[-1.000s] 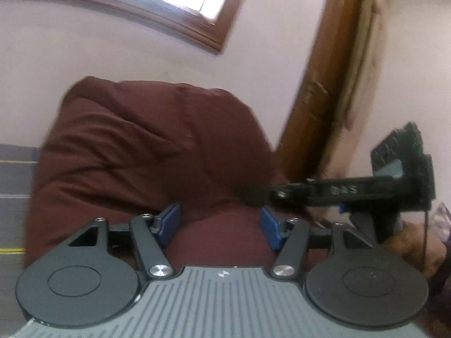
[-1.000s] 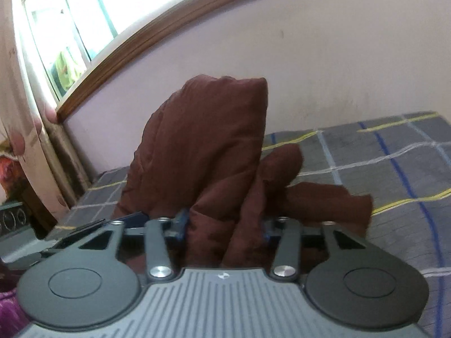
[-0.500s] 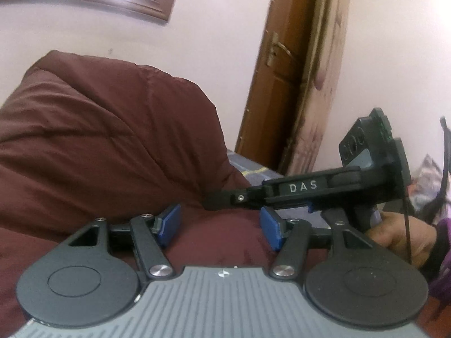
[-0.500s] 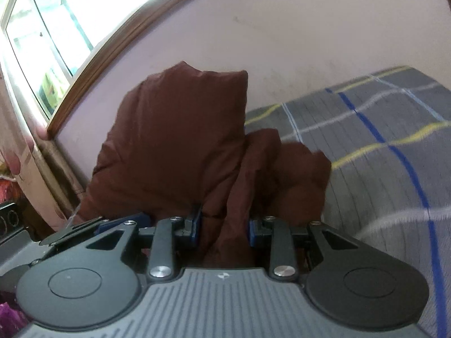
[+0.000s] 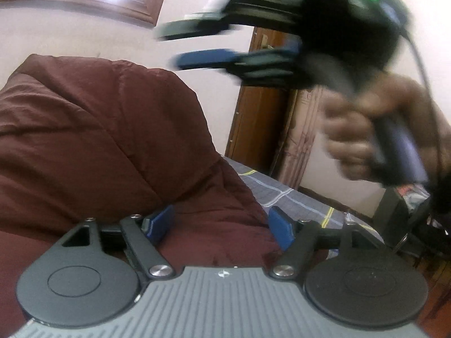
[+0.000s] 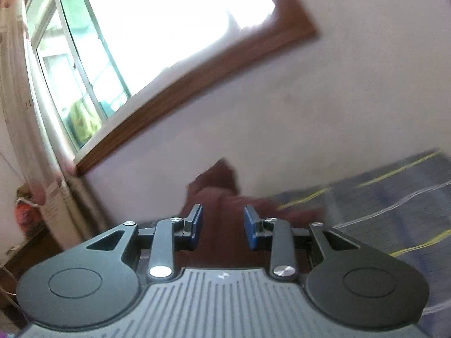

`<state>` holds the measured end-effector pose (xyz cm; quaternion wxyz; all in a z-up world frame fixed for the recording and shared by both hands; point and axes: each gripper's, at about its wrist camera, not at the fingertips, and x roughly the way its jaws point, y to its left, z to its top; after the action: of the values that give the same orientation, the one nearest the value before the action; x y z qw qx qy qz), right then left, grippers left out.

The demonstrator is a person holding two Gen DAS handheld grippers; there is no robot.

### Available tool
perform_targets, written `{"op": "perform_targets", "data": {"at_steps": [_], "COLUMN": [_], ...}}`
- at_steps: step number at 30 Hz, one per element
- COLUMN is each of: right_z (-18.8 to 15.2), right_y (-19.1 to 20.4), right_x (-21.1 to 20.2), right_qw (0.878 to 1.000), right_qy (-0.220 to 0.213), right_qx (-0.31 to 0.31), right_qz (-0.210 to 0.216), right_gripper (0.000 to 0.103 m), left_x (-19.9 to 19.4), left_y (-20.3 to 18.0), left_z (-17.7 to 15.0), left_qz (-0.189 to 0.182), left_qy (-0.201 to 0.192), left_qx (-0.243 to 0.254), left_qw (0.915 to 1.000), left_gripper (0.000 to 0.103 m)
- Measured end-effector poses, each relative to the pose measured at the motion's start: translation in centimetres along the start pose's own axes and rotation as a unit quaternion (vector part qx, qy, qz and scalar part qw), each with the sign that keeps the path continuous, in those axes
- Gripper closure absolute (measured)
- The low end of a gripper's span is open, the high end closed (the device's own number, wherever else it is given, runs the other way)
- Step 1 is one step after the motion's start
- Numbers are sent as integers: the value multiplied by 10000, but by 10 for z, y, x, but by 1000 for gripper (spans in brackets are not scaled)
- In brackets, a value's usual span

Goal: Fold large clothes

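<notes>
A large maroon garment [image 5: 107,140] rises in a bunched mound on a grey checked bed sheet [image 5: 290,197]. My left gripper [image 5: 220,225] is open, its blue pads apart with maroon cloth lying between them, low against the garment. My right gripper [image 6: 222,225] is open and lifted; the garment [image 6: 217,186] shows blurred beyond and below its pads. In the left wrist view the right gripper [image 5: 203,42] is held by a hand, high above the garment, its jaws apart and blurred.
A wooden-framed window [image 6: 157,42] and a pale wall lie behind the bed. A wooden door [image 5: 253,118] and a curtain [image 5: 307,129] stand at the right. The checked sheet [image 6: 394,197] stretches to the right of the garment.
My right gripper has opened, let go of the maroon cloth and risen fast above the garment. My left gripper stays low on the cloth, pads apart.
</notes>
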<state>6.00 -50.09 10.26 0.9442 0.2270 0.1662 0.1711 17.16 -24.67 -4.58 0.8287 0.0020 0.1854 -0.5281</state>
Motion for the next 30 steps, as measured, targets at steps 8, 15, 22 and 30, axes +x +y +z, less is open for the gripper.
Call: {"op": "perform_targets", "data": {"at_steps": [8,15,22,30], "right_z": [-12,-28,-51,-91], "right_y": [-32,-32,-9,-1], "right_x": [86,86,76,67], "right_qw": [9864,9829,9795,9734], "right_qy": [1372,1511,1230,517], "right_qx": [776,460,-42,-671], "right_qz": [-465,-942,-1593,-2128], "right_gripper": [78,79,79,79], "left_x": [-6,-51,-77,-69], "left_y": [0,5,45,68], "left_z": [3,18,47,52], "left_qz": [-172,-94,1192,2135], "left_qy": [-1,-237,-411,-201], "left_qx": [161,83,-18,-146], "left_qw": [9997,9996,9920,9766], "left_gripper": [29,28,18,4]}}
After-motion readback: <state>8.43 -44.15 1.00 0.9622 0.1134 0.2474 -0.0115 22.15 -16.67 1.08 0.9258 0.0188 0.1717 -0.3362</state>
